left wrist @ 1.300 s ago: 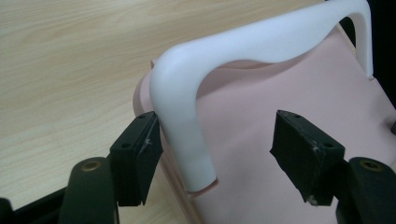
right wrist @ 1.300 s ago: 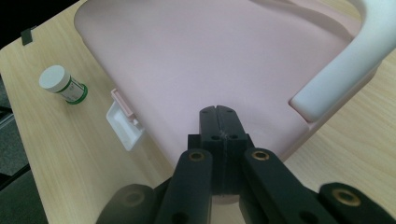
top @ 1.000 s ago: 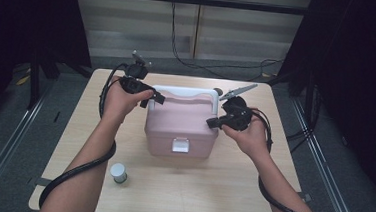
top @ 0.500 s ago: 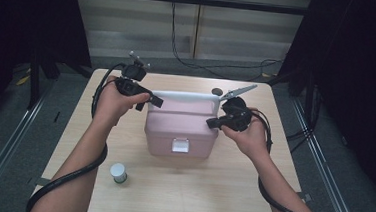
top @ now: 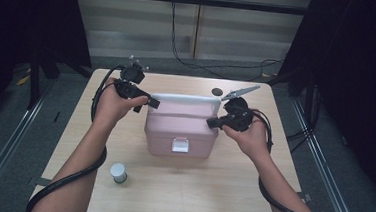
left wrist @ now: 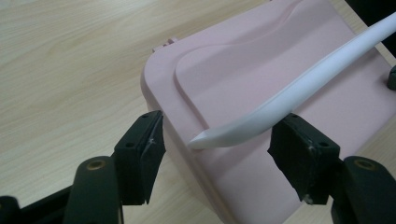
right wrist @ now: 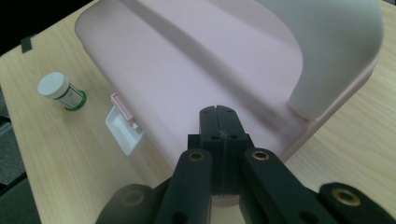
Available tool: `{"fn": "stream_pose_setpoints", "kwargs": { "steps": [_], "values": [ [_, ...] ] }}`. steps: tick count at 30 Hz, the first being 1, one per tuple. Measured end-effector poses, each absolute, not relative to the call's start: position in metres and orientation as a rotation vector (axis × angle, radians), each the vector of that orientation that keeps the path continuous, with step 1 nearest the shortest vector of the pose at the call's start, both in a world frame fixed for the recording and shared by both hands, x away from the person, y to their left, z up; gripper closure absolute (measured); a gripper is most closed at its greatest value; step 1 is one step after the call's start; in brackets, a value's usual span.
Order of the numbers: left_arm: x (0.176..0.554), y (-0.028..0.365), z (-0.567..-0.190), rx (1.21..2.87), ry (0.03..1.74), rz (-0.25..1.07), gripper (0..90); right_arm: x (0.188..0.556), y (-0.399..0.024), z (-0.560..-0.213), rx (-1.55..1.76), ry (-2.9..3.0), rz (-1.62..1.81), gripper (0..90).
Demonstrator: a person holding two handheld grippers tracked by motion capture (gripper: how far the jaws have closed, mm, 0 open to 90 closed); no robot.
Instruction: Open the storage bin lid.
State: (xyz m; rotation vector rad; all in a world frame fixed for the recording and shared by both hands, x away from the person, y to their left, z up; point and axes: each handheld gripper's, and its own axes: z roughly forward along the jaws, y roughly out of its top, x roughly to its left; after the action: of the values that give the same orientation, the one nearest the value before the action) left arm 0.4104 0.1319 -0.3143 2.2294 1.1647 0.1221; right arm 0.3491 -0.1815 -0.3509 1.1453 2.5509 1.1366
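**Two grippers at a pink box**

The pink box (top: 180, 128) sits in the middle of the table (top: 220, 193). Its long side runs left to right, and its white latch (top: 180, 145) faces the near edge. A white handle (top: 184, 98) runs along the top at the far side, also left to right.

The left arm reaches in from the near left, and the left gripper (top: 148, 102) points right at the box's far left corner. The right arm comes from the near right. The right gripper (top: 214, 122) points left and rests at the box's right end.

The left gripper view shows the left gripper (left wrist: 217, 151) with its jaws wide apart. They have just opened a bit more. The tip of the handle (left wrist: 289, 100) lies between them, but the pads do not touch it.

The right gripper view shows the right gripper (right wrist: 218, 122) pressed tight together with nothing in it, over the lid. It also shows the latch (right wrist: 123, 128) hanging open and the green label on a small jar (right wrist: 61, 91). In the high view the jar (top: 118, 173) stands near the front left, well apart from the box.
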Motion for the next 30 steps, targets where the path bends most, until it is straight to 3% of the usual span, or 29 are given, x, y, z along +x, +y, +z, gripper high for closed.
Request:
{"fn": "stream_pose_setpoints", "kwargs": {
  "steps": [13,24,30],
  "values": [
    [0.416,0.129,-0.328,2.213,1.188,0.132,38.4,0.350,-0.180,-0.350,1.127,2.562,1.123,90.0],
    [0.420,0.118,-0.330,2.232,1.186,0.171,67.6,0.350,-0.181,-0.350,1.136,2.562,1.140,90.0],
    [0.421,0.117,-0.330,2.252,1.182,0.188,71.6,0.351,-0.183,-0.352,1.145,2.555,1.167,90.0]
  ]
}}
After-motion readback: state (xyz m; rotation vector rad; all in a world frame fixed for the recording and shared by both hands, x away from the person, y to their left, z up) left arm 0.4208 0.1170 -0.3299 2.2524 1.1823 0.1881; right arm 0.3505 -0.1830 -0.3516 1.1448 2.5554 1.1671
